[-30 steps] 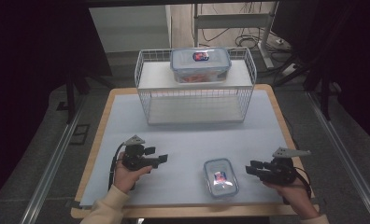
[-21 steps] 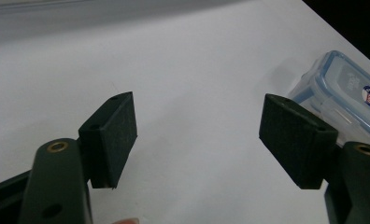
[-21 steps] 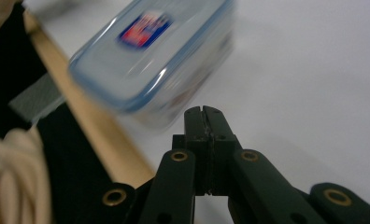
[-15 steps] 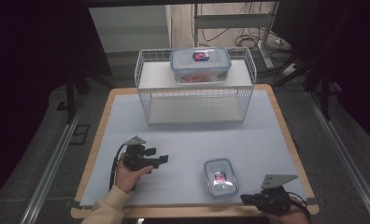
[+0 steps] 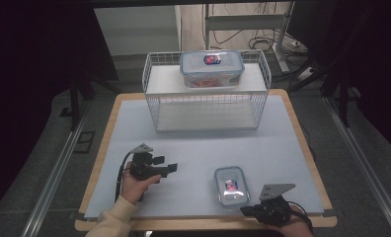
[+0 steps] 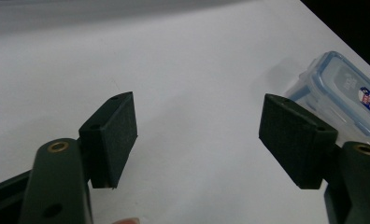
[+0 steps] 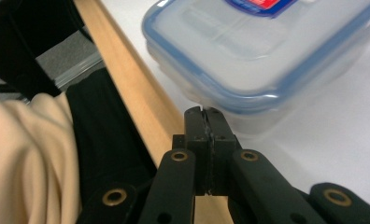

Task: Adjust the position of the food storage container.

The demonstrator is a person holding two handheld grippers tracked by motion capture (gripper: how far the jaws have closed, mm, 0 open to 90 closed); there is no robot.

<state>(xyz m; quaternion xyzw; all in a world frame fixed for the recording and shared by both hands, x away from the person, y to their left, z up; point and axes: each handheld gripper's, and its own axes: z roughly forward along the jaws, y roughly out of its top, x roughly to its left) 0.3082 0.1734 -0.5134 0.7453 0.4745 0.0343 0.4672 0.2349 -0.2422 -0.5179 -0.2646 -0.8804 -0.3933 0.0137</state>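
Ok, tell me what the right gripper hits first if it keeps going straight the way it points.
Most likely the small lidded container. The right gripper, jaws shut on nothing, has its tips right at the container's near lower corner, by the table's wooden edge. Whether they already touch it I cannot tell.

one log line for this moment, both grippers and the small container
left hand-held gripper: open, empty | right hand-held gripper: shut, empty, beside small container | small container: on table
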